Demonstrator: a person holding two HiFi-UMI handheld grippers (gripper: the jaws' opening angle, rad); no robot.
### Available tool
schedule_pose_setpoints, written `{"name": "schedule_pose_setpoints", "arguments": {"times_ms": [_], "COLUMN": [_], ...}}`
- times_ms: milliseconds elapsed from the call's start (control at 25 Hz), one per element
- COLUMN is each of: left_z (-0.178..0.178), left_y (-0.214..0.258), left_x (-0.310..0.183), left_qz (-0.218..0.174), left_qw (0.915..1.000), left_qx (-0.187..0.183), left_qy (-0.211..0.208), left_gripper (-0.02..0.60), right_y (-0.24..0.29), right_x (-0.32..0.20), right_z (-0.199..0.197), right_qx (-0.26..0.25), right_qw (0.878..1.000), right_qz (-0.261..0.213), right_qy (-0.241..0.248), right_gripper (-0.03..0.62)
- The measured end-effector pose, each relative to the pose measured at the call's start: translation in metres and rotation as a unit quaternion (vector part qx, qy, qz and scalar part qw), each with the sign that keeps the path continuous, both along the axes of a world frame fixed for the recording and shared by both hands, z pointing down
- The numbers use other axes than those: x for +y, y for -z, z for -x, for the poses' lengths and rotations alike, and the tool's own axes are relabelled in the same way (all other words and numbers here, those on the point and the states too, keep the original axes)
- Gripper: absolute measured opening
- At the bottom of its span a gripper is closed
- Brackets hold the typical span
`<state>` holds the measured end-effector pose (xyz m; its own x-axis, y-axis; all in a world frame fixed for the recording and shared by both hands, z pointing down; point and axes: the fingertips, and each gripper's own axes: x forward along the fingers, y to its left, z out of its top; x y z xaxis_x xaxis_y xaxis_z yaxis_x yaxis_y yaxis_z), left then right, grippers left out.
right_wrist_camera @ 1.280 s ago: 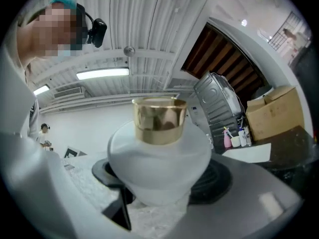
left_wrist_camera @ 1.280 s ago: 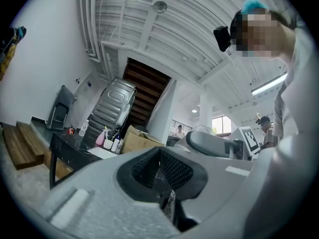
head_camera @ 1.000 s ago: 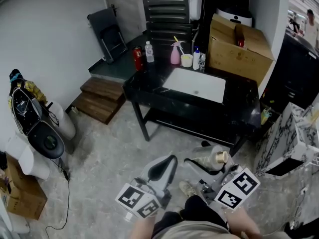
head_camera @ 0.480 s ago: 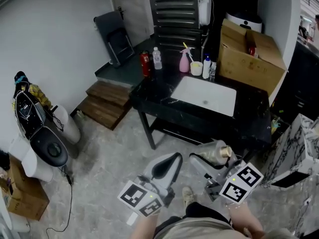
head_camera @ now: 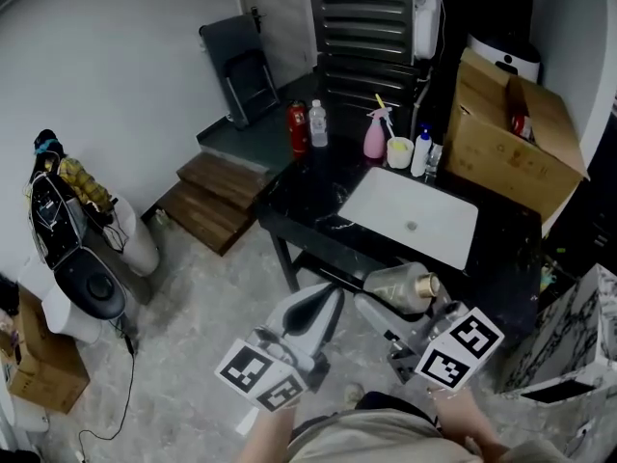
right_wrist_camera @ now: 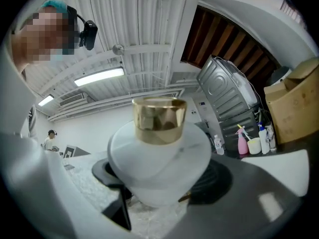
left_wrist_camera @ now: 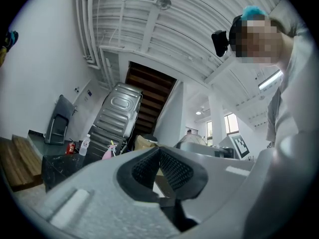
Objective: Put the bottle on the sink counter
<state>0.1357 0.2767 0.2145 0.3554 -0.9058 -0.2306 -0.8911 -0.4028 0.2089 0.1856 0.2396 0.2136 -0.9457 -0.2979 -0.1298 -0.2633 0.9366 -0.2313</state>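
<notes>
A white frosted bottle point(head_camera: 397, 283) with a gold cap lies tilted in my right gripper point(head_camera: 390, 302), which is shut on its body. It hangs just in front of the near edge of the black sink counter point(head_camera: 307, 199), whose white basin point(head_camera: 415, 222) is set into the top. In the right gripper view the bottle point(right_wrist_camera: 158, 156) fills the middle, gold cap up, wedged between the jaws of the right gripper point(right_wrist_camera: 158, 188). My left gripper point(head_camera: 326, 305) hovers to the left of the bottle. The left gripper view shows the left gripper point(left_wrist_camera: 159, 171) shut with nothing in it.
At the counter's back stand a red can point(head_camera: 298, 127), a clear bottle point(head_camera: 317, 123), a pink spray bottle point(head_camera: 374, 135), a cup point(head_camera: 398, 150) and a white bottle point(head_camera: 419, 152). A cardboard box point(head_camera: 511, 148) sits at the right, wooden steps point(head_camera: 220, 199) at the left.
Both grippers and the bottle have come closer to the counter's front edge. The counter now lies lower in the head view.
</notes>
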Motion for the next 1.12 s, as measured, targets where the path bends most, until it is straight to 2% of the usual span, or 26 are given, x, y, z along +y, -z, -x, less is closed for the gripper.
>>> {"name": "schedule_pose_setpoints", "arguments": {"times_ms": [240,560,840,1120], "left_z": [0.004,0.005,0.02,0.05], "left_y": [-0.01,-0.029,-0.048,-0.062], "left_x": [-0.058,-0.097,-0.125,-0.172], "left_qz": [0.007,0.036,0.059,0.064], "left_qw": [0.9999,0.999,0.9974,0.9965], "left_qx": [0.008,0.026,0.041,0.05], "left_qy": [0.003,-0.002,-0.002,-0.017], "left_gripper": [0.007,0.006,0.007,0.008], "right_y": [-0.002,-0.019,-0.038,-0.053], "right_x": [-0.054,-0.088,-0.113,-0.153], "right_z": [-0.003,-0.004,0.008,0.032], "right_qx": [-0.006,0.006,0.024,0.039], "right_qw": [1.0,1.0,0.999,0.998], "right_qz": [0.001,0.013,0.03,0.041], "right_qy": [-0.003,-0.004,-0.002,-0.006], "right_gripper": [0.338,0.338,0.339,0.338]}}
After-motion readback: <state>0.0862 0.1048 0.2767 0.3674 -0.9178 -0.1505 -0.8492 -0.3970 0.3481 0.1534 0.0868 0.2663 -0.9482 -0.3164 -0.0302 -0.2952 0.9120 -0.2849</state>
